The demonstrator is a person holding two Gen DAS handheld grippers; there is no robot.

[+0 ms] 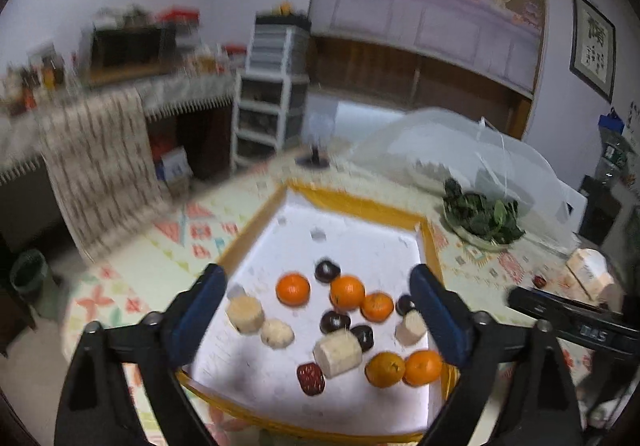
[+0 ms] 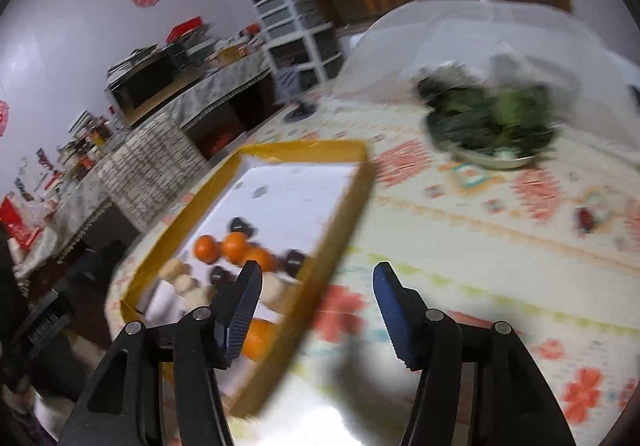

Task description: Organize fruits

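Tray (image 1: 256,230): your oranges (image 1: 293,289), dark fruits (image 1: 327,271) and pale pieces (image 1: 245,314) lie mixed, unsorted.
Left gripper (image 1: 316,310): released, empty.
Right gripper (image 2: 316,310): released, empty.

The far half of the shallow yellow-rimmed white tray (image 1: 352,206) gives you open floor. Its near half is crowded with orange mandarins (image 1: 293,289), dark round fruits (image 1: 327,271) and pale cut chunks (image 1: 245,314). Right of the tray, your path over the patterned tablecloth (image 2: 460,246) is free up to the plate of dark leafy greens (image 2: 490,126).
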